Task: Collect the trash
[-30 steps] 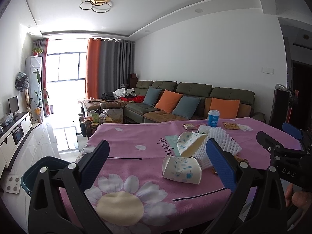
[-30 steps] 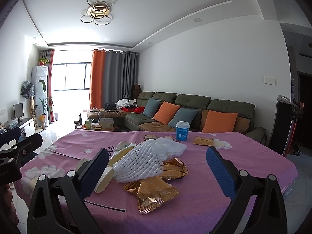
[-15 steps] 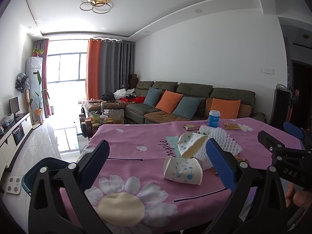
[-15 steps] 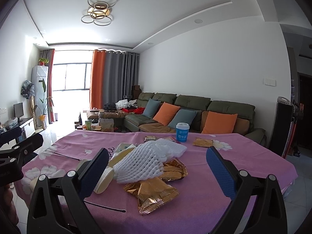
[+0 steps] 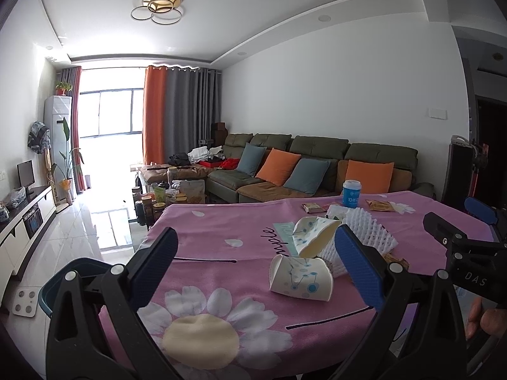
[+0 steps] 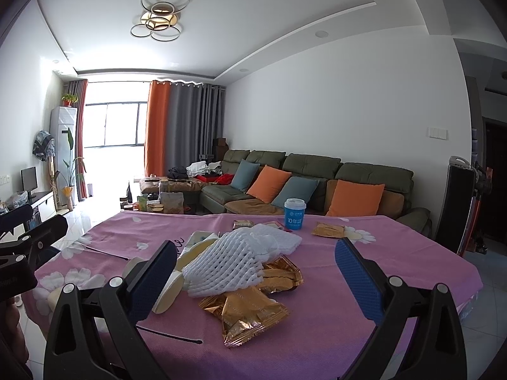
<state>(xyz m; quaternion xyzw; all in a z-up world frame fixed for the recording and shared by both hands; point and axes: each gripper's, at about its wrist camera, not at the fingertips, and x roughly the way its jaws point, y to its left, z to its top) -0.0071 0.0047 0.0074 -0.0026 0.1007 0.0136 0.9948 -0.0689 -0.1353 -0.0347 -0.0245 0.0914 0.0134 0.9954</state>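
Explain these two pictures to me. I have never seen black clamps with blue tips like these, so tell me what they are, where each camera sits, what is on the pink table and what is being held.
No robot here: a person holds a hand-operated two-finger gripper in each hand, each carrying a fisheye camera looking along its fingers. One picture comes from the left gripper, the other from the right gripper. Both stand open and hold nothing.

On the pink flowered tablecloth lies trash: two crushed paper cups, white foam fruit netting, gold snack wrappers and an upright blue cup. Beside the table on the left, a teal bin shows partly.
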